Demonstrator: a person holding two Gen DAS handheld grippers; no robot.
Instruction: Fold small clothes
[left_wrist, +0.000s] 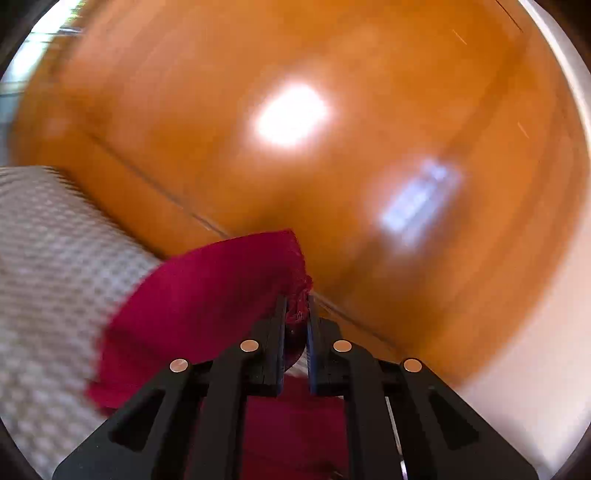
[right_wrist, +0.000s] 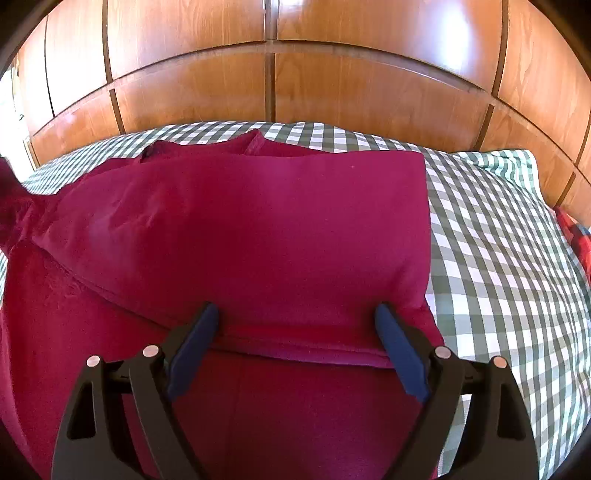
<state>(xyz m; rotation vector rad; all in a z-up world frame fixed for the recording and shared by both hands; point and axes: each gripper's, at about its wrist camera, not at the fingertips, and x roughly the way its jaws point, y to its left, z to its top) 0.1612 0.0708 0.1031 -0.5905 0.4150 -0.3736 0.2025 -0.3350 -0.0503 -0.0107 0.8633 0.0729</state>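
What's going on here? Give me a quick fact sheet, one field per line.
Garment: red garment, partly folded over itself
Surface: green-and-white checked cloth
Backdrop: glossy wooden panels
Left gripper: shut on a bunched edge of the red garment, lifted; view motion-blurred
Right gripper: open, fingers apart over the garment's folded edge, gripping nothing
Other item: red plaid fabric at the far right edge

Each claw, left (left_wrist: 296, 314) and right (right_wrist: 295, 347), is showing matte black angular arms, blue finger pads (right_wrist: 192, 350) and round silver rivets (right_wrist: 150, 350).
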